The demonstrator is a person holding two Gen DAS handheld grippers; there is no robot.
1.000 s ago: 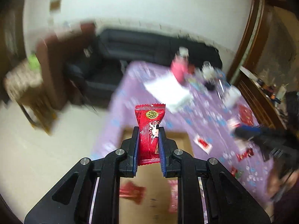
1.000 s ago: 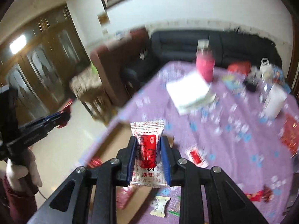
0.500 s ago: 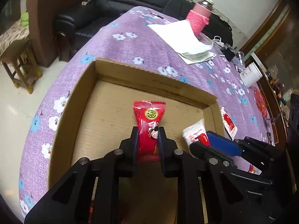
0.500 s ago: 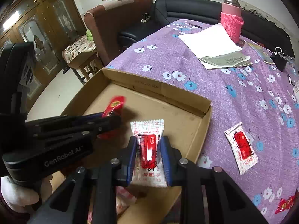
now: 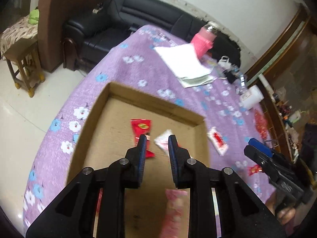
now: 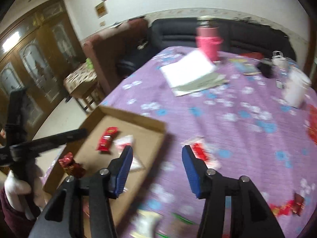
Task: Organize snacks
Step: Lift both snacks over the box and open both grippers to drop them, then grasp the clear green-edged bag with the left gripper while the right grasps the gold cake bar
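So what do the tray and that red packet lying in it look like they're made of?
The tray looks like plain brown corrugated cardboard: matte, unprinted, with folded-up walls showing raw edges. The red packet seems to be a glossy printed plastic or foil wrapper, with a flat sealed end and a yellow emblem; blur leaves the exact film open.

Dim indoor light, motion blur, fisheye vignette

Matt brown cardboard box, glossy red foil snack packet, fuzzy purple cloth on the counter, shiny black leather sofa
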